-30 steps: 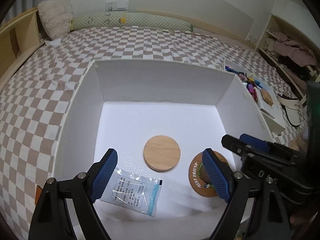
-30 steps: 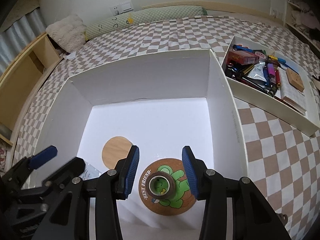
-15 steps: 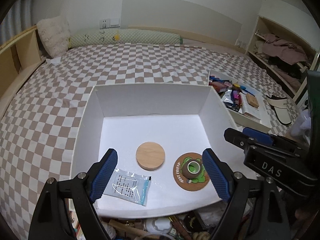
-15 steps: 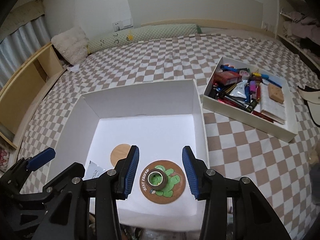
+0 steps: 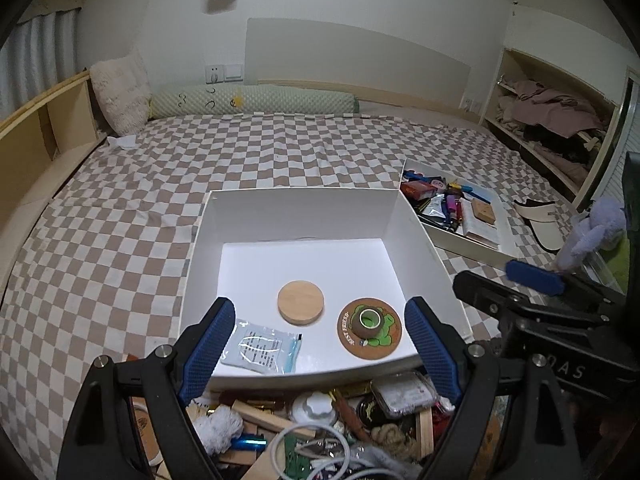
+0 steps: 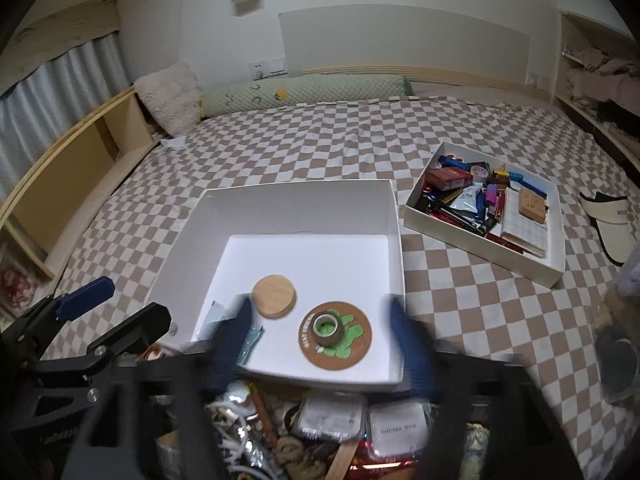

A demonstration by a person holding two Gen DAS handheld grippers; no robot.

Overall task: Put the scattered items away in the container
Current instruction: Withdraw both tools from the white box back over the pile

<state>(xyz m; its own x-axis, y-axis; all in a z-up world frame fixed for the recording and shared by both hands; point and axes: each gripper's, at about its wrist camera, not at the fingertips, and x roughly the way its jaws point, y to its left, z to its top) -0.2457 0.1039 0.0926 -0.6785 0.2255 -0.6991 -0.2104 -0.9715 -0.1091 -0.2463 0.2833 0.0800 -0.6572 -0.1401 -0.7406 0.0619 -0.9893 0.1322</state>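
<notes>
A white box point(image 5: 304, 210) point(image 6: 296, 204) sits on the checked bed. In it lie a round wooden lid point(image 5: 300, 303) point(image 6: 274, 295), a cork coaster point(image 5: 384, 340) point(image 6: 352, 340) with a tape roll point(image 5: 368, 321) point(image 6: 327, 327) on it, and a clear sachet point(image 5: 262, 350) point(image 6: 250, 340). A heap of scattered items point(image 5: 320, 420) point(image 6: 320, 428) lies in front of the box. My left gripper point(image 5: 316, 344) is open and empty above the box's near edge. My right gripper point(image 6: 320, 344) is open wide, empty and motion-blurred, at the same edge.
A second, shallower white tray point(image 5: 472, 246) point(image 6: 556, 240) full of pens and packets lies right of the box. A white visor point(image 6: 608, 224) lies further right. A bolster point(image 5: 256, 102) and a fluffy pillow point(image 5: 120, 96) are at the bed's head. Wooden shelves point(image 5: 44, 136) flank the left.
Both grippers have pulled back and up from inside the box, so the near clutter heap has come into view. The right jaws have opened wider. The tape roll stays on the coaster.
</notes>
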